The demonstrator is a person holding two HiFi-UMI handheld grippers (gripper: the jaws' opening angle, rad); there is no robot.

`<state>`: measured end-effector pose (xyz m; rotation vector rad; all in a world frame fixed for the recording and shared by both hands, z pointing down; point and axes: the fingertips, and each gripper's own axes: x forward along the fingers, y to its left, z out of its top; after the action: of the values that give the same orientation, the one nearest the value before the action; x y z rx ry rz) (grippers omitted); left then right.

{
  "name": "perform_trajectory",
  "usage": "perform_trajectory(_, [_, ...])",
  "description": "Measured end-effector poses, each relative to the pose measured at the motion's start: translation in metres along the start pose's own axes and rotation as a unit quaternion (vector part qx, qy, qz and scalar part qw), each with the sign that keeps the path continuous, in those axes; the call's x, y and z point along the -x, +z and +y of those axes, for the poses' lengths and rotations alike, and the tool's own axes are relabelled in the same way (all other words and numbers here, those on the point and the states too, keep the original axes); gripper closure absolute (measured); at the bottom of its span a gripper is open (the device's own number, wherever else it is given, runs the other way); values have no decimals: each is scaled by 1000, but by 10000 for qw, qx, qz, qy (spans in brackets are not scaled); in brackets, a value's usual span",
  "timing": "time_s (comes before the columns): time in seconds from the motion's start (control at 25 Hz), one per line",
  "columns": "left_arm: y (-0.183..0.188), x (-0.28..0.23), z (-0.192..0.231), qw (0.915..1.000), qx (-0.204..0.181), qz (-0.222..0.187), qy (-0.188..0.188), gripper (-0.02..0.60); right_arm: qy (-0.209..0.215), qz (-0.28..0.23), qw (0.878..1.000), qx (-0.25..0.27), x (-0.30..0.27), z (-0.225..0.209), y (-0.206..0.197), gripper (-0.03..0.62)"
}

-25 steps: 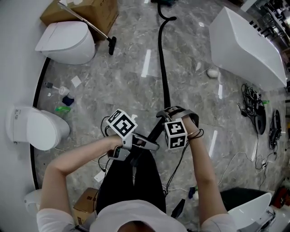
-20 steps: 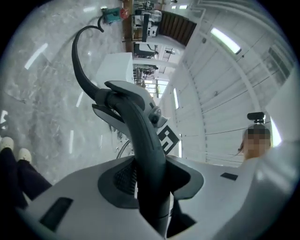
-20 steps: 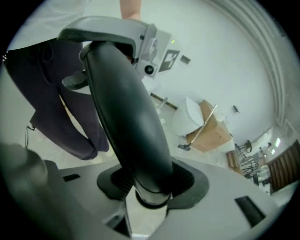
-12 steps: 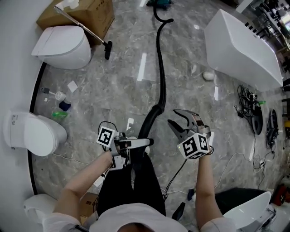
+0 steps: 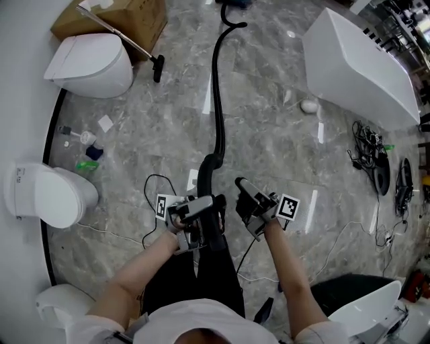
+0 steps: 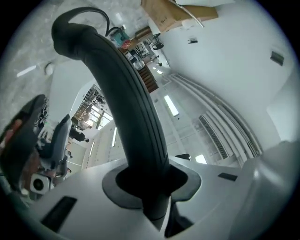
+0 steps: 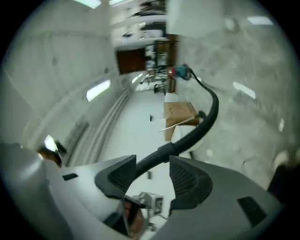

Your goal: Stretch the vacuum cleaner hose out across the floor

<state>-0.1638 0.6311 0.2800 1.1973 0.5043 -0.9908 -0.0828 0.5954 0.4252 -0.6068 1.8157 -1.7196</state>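
Step in hand: gripping the near end of the vacuum hose (image 5: 216, 121) for the pull.

- Left hand-held gripper (image 5: 205, 209) is closing on the hose's smooth cuff. In the left gripper view the dark cuff is sitting wedged in the notch between the jaws, which are hugging it on both sides.
- Right hand-held gripper (image 5: 243, 199) is hovering just beside the hose, on the person's right, not touching it. Its jaws are standing partly apart with nothing between the pads; the hose is only showing through the gap, farther off.
- The hose is running from the left grip straight away across the grey marble floor (image 5: 282, 141), curling at its far end where it is meeting the teal vacuum cleaner (image 7: 180, 71). Most of it is lying fairly straight already, with a bend near the machine.

Judgement: the stretch looks well along. The next move probably calls for a firm hold on the cuff and a steady backward draw along the hose's own line, with the right gripper steadying it without dragging the cleaner.

Writing: the cardboard box (image 5: 127, 17) is carrying small print, too blurred to read. Square black-and-white markers (image 5: 289, 206) are showing on the gripper cubes. No brand legible.
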Motion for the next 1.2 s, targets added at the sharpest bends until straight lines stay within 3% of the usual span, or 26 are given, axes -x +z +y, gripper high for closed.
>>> perform_trajectory(0.04, [0,0,-2,10000,-13,2,-72,477,295,-126,9961,-821,-3,-4,-9,368])
perform_trajectory(0.12, [-4,-2,-5,9998,-40,99,-154,479,676,-192,9826,-1720,-16,-6,-26,323])
perform_trajectory(0.28, [-11,-7,-8,9992,68,288,-256,480,1248,-717,9565,-2536,-51,-10,-27,272])
perform_trajectory(0.52, [-22,-12,1,9982,268,419,-326,480,2226,-1357,9089,-3256,-86,-2,1,270])
perform_trajectory(0.6, [-24,-11,3,9985,209,443,-249,480,2142,-1248,9069,-3406,-93,-2,1,358])
perform_trajectory(0.68, [-25,-6,6,9988,158,467,-22,479,2095,-1112,9078,-3460,-96,-1,-1,374])
perform_trajectory(0.76, [-29,6,16,9972,169,599,424,479,1931,-965,9209,-3246,-96,-1,0,384])
perform_trajectory(0.84, [-34,23,29,9907,212,854,1036,462,1465,-704,9431,-2900,-93,-3,1,390])
perform_trajectory(0.92, [-41,46,43,9752,175,1278,1799,444,825,-374,9636,-2514,-85,-6,5,391])
perform_trajectory(0.96, [-44,59,49,9632,131,1525,2207,433,521,-240,9718,-2289,-79,-7,8,393])
perform_trajectory(1.08, [-47,109,65,9125,-162,2201,3444,402,-298,-30,9866,-1601,-52,-14,20,393])
perform_trajectory(1.16, [-40,139,71,8807,-448,2396,4062,402,-1341,414,9874,-739,-26,-34,18,394])
perform_trajectory(1.2, [-34,149,71,8720,-564,2385,4238,402,-2118,874,9734,-4,-9,-49,12,393])
